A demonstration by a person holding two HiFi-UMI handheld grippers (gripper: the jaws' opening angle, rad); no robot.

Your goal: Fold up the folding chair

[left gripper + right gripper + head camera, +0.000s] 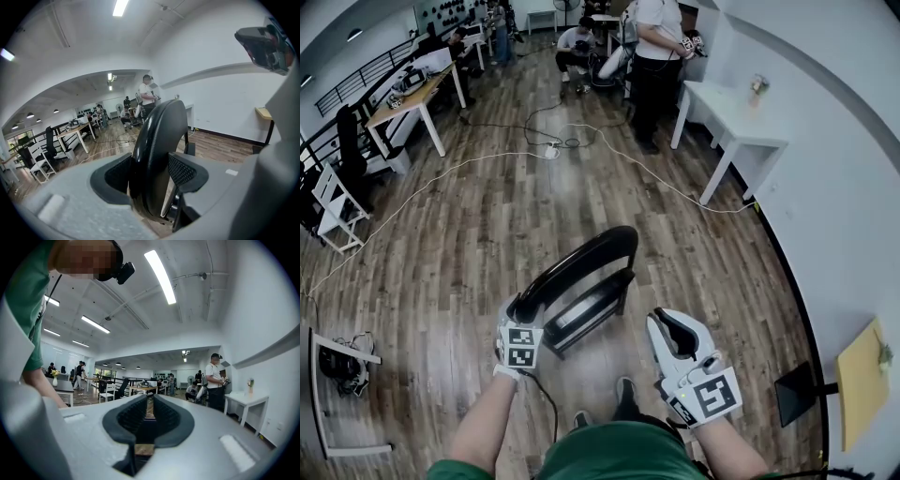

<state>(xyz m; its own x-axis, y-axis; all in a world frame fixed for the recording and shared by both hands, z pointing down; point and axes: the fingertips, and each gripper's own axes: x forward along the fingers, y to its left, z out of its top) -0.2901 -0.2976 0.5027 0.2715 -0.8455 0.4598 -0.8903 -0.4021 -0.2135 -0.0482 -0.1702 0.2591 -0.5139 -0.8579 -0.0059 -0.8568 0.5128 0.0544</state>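
The black folding chair with a glossy curved backrest [581, 278] stands on the wooden plank floor [487, 234] at the centre of the head view, just beyond the person's dark shoes [623, 389]. The left gripper [523, 307] sits at the chair's 7 o'clock and meets the top bow of the backrest. From above the grip itself is hard to read. The left gripper view settles it: the two black ribbed pads [180, 169] press on either side of the backrest rim [157, 150], so this gripper [150, 174] is grasping the chair.

The right gripper [667, 326] hangs at the chair's 4 o'clock, apart from it. In the right gripper view its jaws are clenched to a thin slit with nothing between them [149, 416]. That view also shows something the others do not: the person's green sleeve [28, 310] and the black head-mounted camera [123, 270] at 11 o'clock.

A standing person in a white shirt [656, 56] appears at 12 o'clock in the head view, beside a white table [731, 131] at 1 o'clock, and a white cable [441, 178] trails across the floor.
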